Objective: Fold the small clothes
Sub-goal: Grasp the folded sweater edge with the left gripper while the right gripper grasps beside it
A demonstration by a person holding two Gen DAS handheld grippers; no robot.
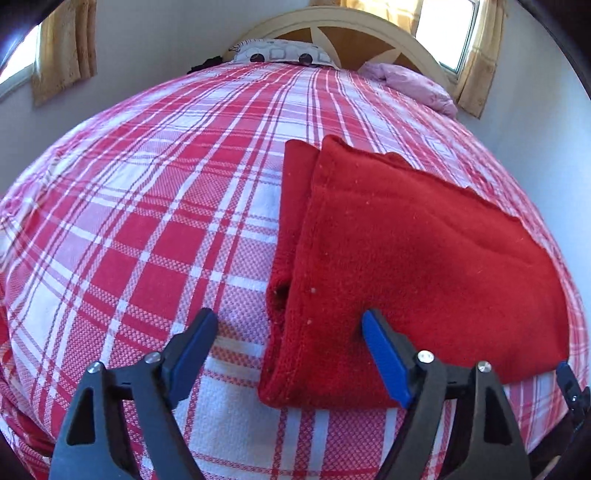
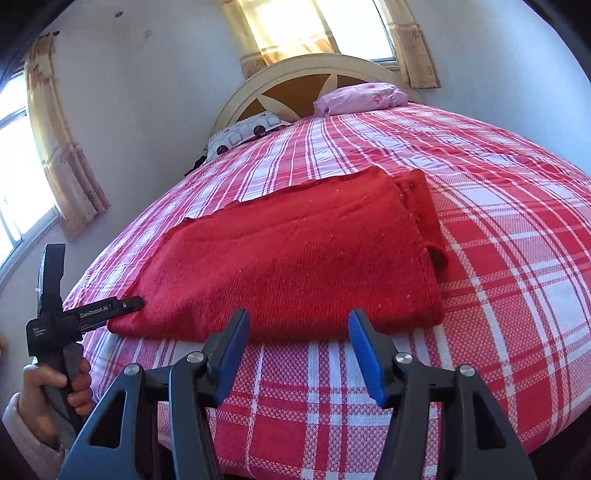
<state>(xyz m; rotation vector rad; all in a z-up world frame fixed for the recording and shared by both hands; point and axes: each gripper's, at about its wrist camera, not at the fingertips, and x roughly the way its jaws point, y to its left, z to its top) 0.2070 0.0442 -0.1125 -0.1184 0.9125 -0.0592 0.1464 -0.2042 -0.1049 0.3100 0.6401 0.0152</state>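
Note:
A red knitted garment point(image 1: 406, 251) lies folded in layers on the red and white plaid bedspread point(image 1: 147, 229), near the bed's front edge. My left gripper point(image 1: 290, 328) is open, its jaws set astride the garment's near left corner, holding nothing. In the right wrist view the same garment point(image 2: 295, 258) lies flat on the bedspread point(image 2: 517, 277). My right gripper point(image 2: 299, 328) is open and empty, just in front of the garment's near edge. The left gripper point(image 2: 125, 304) shows at the garment's left corner, held by a hand.
A patterned pillow point(image 1: 284, 55) and a pink pillow point(image 1: 410, 83) lie at the cream headboard point(image 1: 369, 33). They also show in the right wrist view, patterned pillow point(image 2: 243, 131) and pink pillow point(image 2: 362, 96). Curtained windows and walls surround the bed.

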